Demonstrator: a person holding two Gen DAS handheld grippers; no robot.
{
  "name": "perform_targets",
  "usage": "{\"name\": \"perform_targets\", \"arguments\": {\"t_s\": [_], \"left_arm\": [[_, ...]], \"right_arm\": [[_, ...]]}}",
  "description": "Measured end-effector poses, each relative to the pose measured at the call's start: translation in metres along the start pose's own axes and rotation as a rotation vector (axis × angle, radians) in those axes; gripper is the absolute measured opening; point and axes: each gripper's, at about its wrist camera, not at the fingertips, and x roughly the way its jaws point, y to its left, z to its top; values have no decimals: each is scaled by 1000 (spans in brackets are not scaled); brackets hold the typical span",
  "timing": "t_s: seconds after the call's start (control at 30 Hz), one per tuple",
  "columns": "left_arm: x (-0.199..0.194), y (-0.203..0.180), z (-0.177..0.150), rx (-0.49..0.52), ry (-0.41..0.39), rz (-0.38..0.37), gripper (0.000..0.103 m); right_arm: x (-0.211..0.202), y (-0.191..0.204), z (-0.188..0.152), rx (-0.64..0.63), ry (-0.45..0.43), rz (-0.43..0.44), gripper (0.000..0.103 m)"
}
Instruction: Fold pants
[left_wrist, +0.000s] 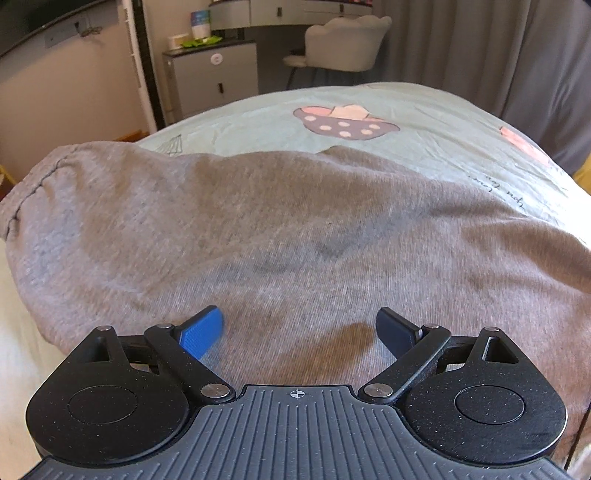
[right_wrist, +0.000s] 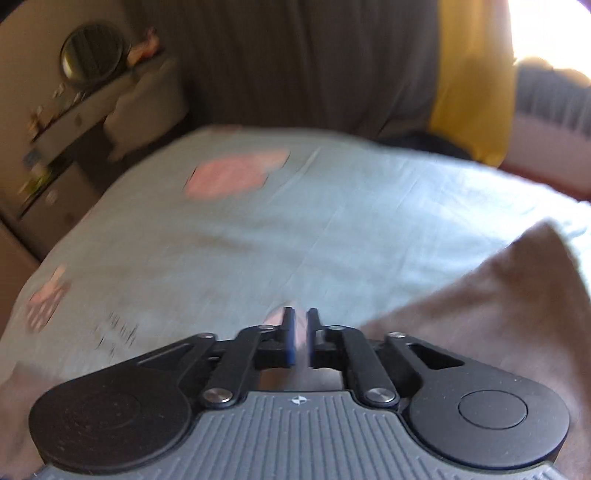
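Grey pants (left_wrist: 258, 221) lie spread across a pale green bed sheet (left_wrist: 417, 107), with a stitched hem at the far left. Just above the cloth my left gripper (left_wrist: 299, 317) stands open, its blue-padded fingers (left_wrist: 203, 332) wide apart and holding nothing. In the blurred right wrist view, my right gripper (right_wrist: 301, 321) has its jaws drawn nearly together at the near edge of the sheet (right_wrist: 295, 221). A small fold of the pants seems pinched between them. More of the pants (right_wrist: 498, 314) rises in a peak at the right.
Beyond the bed's far edge stand a grey cabinet (left_wrist: 214, 77), a white chair (left_wrist: 343, 44) and grey curtains (left_wrist: 498, 48). The sheet carries pink and brown prints (left_wrist: 343, 122). A yellow curtain (right_wrist: 472, 85) and a round mirror (right_wrist: 92, 51) show in the right wrist view.
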Motion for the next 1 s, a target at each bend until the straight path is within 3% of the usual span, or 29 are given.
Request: {"name": "perform_targets", "arguments": {"t_s": [0.03, 0.13, 0.23, 0.27, 0.3, 0.33, 0.37, 0.5, 0.57, 0.6, 0.67, 0.73, 0.9, 1.0], "left_arm": [[0, -1, 0, 5, -1, 4, 96], [1, -4, -1, 22, 2, 16, 96], [1, -6, -2, 38, 0, 21, 96], [2, -6, -2, 43, 0, 23, 96], [3, -7, -2, 46, 1, 26, 96], [4, -8, -2, 48, 3, 27, 97], [5, -8, -2, 48, 4, 27, 97], [8, -7, -2, 45, -3, 24, 98], [8, -6, -2, 38, -7, 21, 98], [8, -6, -2, 35, -7, 19, 98], [8, -5, -2, 32, -9, 17, 98], [8, -5, -1, 29, -10, 15, 98], [8, -4, -1, 23, -15, 8, 98], [8, -5, 0, 29, -15, 12, 98]], "right_arm": [[0, 1, -3, 13, 26, 2, 41], [2, 6, -7, 20, 59, -88, 62], [16, 13, -10, -3, 105, -127, 65], [22, 17, -12, -21, 113, -146, 63], [25, 20, -14, -41, 95, -162, 52], [26, 24, -15, -62, 73, -166, 24], [26, 26, -14, -80, 46, -159, 3], [24, 15, -4, 6, 0, -132, 0], [11, 10, -4, 16, -83, -234, 0], [3, 4, -4, 33, -95, -227, 2], [-19, -22, -11, 148, -93, -116, 6], [-45, -47, -24, 208, -115, -81, 24], [-118, -115, -75, 257, -202, -159, 64], [-148, -155, -112, 371, -217, -240, 64]]}}
